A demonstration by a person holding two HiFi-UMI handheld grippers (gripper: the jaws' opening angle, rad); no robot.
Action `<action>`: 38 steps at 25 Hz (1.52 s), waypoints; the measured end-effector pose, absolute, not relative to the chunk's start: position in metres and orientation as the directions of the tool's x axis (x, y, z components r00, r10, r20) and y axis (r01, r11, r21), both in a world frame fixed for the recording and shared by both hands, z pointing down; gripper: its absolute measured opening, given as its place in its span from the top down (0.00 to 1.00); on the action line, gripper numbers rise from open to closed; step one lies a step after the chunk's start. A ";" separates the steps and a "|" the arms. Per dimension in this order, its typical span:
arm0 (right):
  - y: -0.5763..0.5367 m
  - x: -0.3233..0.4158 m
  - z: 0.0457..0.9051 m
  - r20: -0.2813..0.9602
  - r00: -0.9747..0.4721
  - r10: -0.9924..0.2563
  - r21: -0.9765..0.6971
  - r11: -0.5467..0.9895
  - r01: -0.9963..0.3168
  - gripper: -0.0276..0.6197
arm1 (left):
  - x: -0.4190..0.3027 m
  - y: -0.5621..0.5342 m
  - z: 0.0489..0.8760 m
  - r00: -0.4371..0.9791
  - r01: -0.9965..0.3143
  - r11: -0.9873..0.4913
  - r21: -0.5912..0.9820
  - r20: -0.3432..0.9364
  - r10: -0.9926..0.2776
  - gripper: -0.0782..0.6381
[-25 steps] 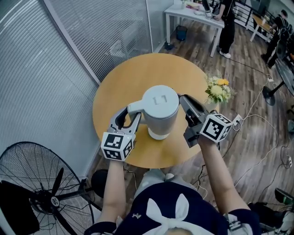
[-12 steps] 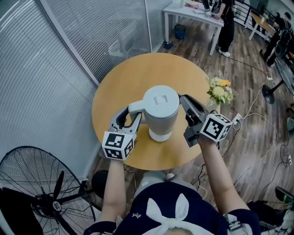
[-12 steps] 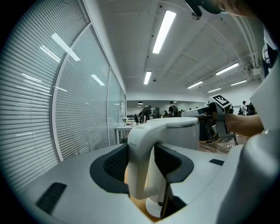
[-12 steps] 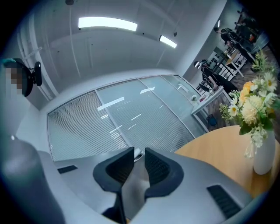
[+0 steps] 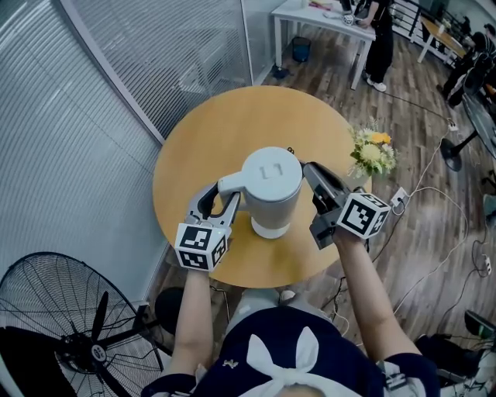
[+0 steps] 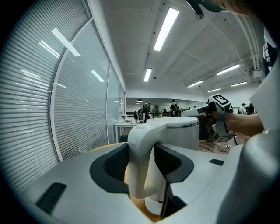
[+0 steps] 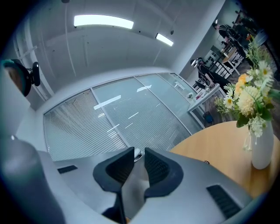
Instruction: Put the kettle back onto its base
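Observation:
A white electric kettle point(image 5: 270, 186) stands upright over the near part of the round wooden table point(image 5: 225, 124). Its round white foot point(image 5: 269, 227) is at the tabletop; I cannot make out a separate base under it. My left gripper point(image 5: 221, 195) is shut on the kettle's handle point(image 6: 141, 153), with a pad on each side of it. From the right, my right gripper point(image 5: 311, 174) reaches the kettle's upper rim. In the right gripper view its jaws point(image 7: 139, 164) stand nearly together on a thin grey-white part of the kettle.
A white vase of flowers point(image 5: 370, 155) stands at the table's right edge, close to my right gripper. A glass wall with blinds point(image 5: 116, 93) runs along the left. A floor fan point(image 5: 70, 341) sits lower left. A white desk point(image 5: 318, 19) and a standing person point(image 5: 380, 39) are far back.
Both grippers and the kettle have sunk slightly toward the table. Neither grip has changed.

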State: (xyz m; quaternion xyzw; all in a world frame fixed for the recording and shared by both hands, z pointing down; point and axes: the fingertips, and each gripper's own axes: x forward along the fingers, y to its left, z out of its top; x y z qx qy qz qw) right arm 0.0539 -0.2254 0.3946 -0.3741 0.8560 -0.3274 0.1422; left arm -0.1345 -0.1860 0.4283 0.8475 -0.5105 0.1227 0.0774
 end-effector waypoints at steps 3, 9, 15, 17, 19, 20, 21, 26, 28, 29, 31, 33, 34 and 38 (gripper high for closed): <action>-0.228 0.054 0.400 0.008 -0.678 -0.735 -0.673 0.498 -0.547 0.85 | -0.134 -0.188 0.434 0.448 -0.884 -0.468 0.008 0.298 -0.843 0.61; -0.229 0.054 0.413 0.028 -0.676 -0.737 -0.684 0.479 -0.551 0.85 | -0.134 -0.188 0.445 0.448 -0.883 -0.470 0.011 0.320 -0.835 0.61; -0.229 0.052 0.424 0.047 -0.676 -0.735 -0.693 0.463 -0.552 0.85 | -0.136 -0.188 0.455 0.445 -0.884 -0.467 0.018 0.341 -0.828 0.61; -0.231 0.052 0.428 0.056 -0.675 -0.736 -0.694 0.457 -0.556 0.85 | -0.136 -0.189 0.459 0.445 -0.884 -0.466 0.022 0.345 -0.827 0.61; -0.231 0.051 0.432 0.064 -0.673 -0.737 -0.695 0.451 -0.560 0.85 | -0.136 -0.189 0.463 0.445 -0.884 -0.466 0.025 0.350 -0.825 0.61; -0.231 0.051 0.433 0.066 -0.673 -0.736 -0.696 0.449 -0.560 0.85 | -0.137 -0.189 0.465 0.445 -0.884 -0.466 0.027 0.352 -0.824 0.61; -0.232 0.050 0.435 0.068 -0.673 -0.736 -0.697 0.448 -0.560 0.85 | -0.137 -0.189 0.466 0.445 -0.884 -0.466 0.028 0.354 -0.823 0.61; -0.232 0.049 0.440 0.075 -0.672 -0.737 -0.700 0.441 -0.561 0.85 | -0.138 -0.190 0.472 0.445 -0.884 -0.467 0.031 0.360 -0.820 0.61; -0.234 0.050 0.443 0.079 -0.672 -0.736 -0.704 0.436 -0.560 0.85 | -0.138 -0.191 0.474 0.444 -0.884 -0.466 0.032 0.367 -0.817 0.61; -0.234 0.050 0.445 0.081 -0.672 -0.736 -0.706 0.433 -0.560 0.85 | -0.138 -0.191 0.475 0.444 -0.884 -0.466 0.033 0.370 -0.816 0.61; -0.235 0.050 0.448 0.088 -0.670 -0.737 -0.710 0.425 -0.561 0.86 | -0.137 -0.191 0.478 0.444 -0.884 -0.466 0.035 0.373 -0.815 0.61; -0.235 0.050 0.449 0.092 -0.670 -0.737 -0.712 0.422 -0.562 0.86 | -0.137 -0.191 0.480 0.445 -0.884 -0.466 0.037 0.377 -0.813 0.61; -0.235 0.050 0.450 0.093 -0.671 -0.736 -0.711 0.422 -0.562 0.86 | -0.137 -0.191 0.481 0.445 -0.884 -0.467 0.037 0.379 -0.811 0.61; -0.235 0.052 0.455 0.100 -0.668 -0.737 -0.716 0.414 -0.563 0.86 | -0.136 -0.191 0.485 0.446 -0.882 -0.469 0.038 0.386 -0.808 0.61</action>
